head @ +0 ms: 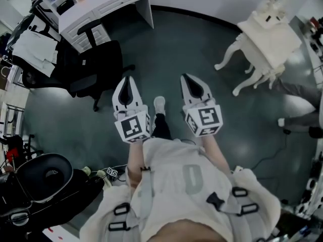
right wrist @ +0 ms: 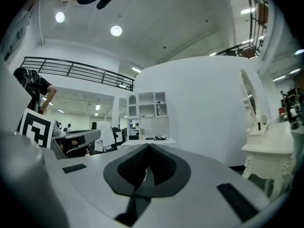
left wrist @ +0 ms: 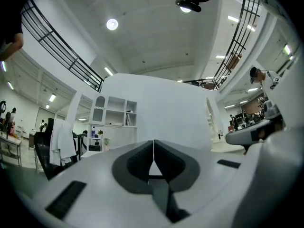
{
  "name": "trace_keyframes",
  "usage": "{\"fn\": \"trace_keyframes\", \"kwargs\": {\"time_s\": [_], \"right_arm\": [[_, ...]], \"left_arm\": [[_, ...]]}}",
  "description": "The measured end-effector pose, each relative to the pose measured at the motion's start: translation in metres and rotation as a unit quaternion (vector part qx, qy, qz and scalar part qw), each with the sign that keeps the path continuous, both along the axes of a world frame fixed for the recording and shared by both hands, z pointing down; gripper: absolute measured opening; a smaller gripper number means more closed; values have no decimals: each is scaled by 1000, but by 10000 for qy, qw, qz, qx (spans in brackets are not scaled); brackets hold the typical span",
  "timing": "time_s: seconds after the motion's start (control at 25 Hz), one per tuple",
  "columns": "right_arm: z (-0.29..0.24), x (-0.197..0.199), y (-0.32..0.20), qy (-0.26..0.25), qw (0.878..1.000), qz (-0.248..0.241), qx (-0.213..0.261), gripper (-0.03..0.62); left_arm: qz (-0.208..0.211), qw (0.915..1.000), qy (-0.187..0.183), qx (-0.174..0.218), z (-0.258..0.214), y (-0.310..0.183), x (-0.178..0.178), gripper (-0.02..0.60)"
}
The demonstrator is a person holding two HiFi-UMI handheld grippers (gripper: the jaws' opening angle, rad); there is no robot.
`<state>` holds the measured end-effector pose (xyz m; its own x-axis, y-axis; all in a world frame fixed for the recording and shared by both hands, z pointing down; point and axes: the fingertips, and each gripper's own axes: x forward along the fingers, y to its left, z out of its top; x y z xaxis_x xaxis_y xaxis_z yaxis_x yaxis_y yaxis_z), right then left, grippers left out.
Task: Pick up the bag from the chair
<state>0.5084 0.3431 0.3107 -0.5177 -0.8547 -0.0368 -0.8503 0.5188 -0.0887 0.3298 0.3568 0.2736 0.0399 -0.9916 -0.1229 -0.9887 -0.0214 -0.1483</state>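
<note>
A black office chair stands on the dark floor at the left, ahead of me. A dark bag with a small white tag seems to lie on it, hard to tell from the black seat. My left gripper is shut and empty, its tip just right of the chair. My right gripper is also shut and empty, held level beside it over bare floor. In the left gripper view the jaws meet at the tip, and a chair draped with white cloth shows far left. The right gripper points at the white desk.
A white desk with drawers stands behind the chair, with white cloth draped over another chair to its left. A white dressing table is at the right, a person's legs beyond it. Another black seat is at lower left.
</note>
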Motion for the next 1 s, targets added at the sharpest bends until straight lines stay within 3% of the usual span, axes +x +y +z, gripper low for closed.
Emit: {"fn": "trace_keyframes", "kwargs": {"time_s": [0.28,0.64,0.76,1.0], "right_arm": [[6,-15,-78,400,9988,118,272,5],[1,-64,-224,206,9995,213,85,5],[-3,-87,-278,191,9995,243,28,5],[-13,-104,-388,195,9993,277,-169,5]], "left_arm": [[104,9996,-34,264,2,-87,-23,11],[335,9991,-6,246,-14,-233,-66,11],[386,9988,152,272,-24,-289,-82,11],[603,9979,7,242,-40,-404,-85,11]]}}
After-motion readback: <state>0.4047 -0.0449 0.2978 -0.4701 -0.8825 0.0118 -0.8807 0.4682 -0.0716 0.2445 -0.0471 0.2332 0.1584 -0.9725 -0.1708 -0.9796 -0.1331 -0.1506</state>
